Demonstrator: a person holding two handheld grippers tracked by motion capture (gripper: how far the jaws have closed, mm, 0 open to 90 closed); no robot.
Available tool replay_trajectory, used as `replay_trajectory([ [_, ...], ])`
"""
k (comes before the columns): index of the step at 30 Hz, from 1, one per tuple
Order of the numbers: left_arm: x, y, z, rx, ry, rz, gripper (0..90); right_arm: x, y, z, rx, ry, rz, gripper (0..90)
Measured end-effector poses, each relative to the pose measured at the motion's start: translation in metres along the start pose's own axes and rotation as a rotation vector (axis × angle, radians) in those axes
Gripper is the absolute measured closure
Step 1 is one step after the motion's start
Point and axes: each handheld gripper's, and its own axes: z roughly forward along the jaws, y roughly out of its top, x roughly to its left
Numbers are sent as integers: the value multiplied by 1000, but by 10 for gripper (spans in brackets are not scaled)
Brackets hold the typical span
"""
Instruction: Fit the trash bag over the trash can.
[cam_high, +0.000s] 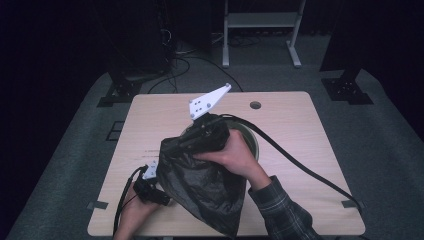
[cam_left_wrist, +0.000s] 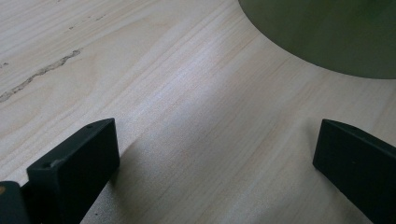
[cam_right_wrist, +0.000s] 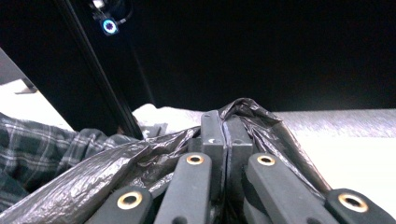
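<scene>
While the right claw is clamped on a fold of the black plastic bag, its two jaws pressed flat together with the film pinched between them as the right gripper view shows, the bag hangs from that pinch and drapes down and toward the person, its lower end lying on the wooden table near the front edge. Behind the right claw, partly covered by the bag and the hand, stands a round greenish bin, whose curved wall also appears ahead of the left claw in the left gripper view. Beside the bag's lower left edge, the left claw rests low over the table with its jaws wide apart and nothing between them. Judged by its crinkled, glossy folds, the bag is thin, very light, limp and slippery; it keeps no shape of its own and would likely slide out of a loose pinch or tear under a sharp pull. A sound hold is probably a gathered fold at the rim, opposite the right claw's pinch, so the mouth can be spread between the two claws.
</scene>
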Motion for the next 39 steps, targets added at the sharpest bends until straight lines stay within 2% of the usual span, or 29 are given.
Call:
replay_trajectory([
  [2,0,0,0,-1,1,1,0,-3,0,5,-2,12,12,891],
  [5,0,0,0,0,0,1,0,-5,-1,7,21,-7,8,890],
  [10,0,0,0,0,-1,2,0,-7,-8,-8,39,-64,22,889],
  [13,0,0,0,1,-2,2,0,-8,-13,-18,41,-99,19,888],
  [15,0,0,0,1,-2,2,0,-9,-16,-25,62,-140,24,888],
  [16,0,0,0,1,-3,2,0,-10,-20,-31,53,-165,23,888],
  [18,0,0,0,1,-3,2,0,-12,-22,-37,62,-176,38,887],
  [20,0,0,0,1,-2,3,0,-13,-27,-44,59,-207,39,888],
  [24,0,0,0,1,-2,3,0,-19,-33,-53,93,-261,58,885],
  [26,0,0,0,1,-3,3,0,-21,-35,-57,88,-269,67,884],
  [30,0,0,0,1,-4,3,0,-32,-42,-63,124,-334,100,863],
  [33,0,0,0,1,-4,3,0,-38,-46,-64,127,-350,113,863],
  [34,0,0,0,1,-3,3,0,-45,-51,-65,139,-390,125,857],
  [37,0,0,0,1,-3,3,0,-49,-53,-63,159,-416,125,782],
  [39,0,0,0,1,-3,3,0,-50,-53,-61,167,-433,114,688],
])
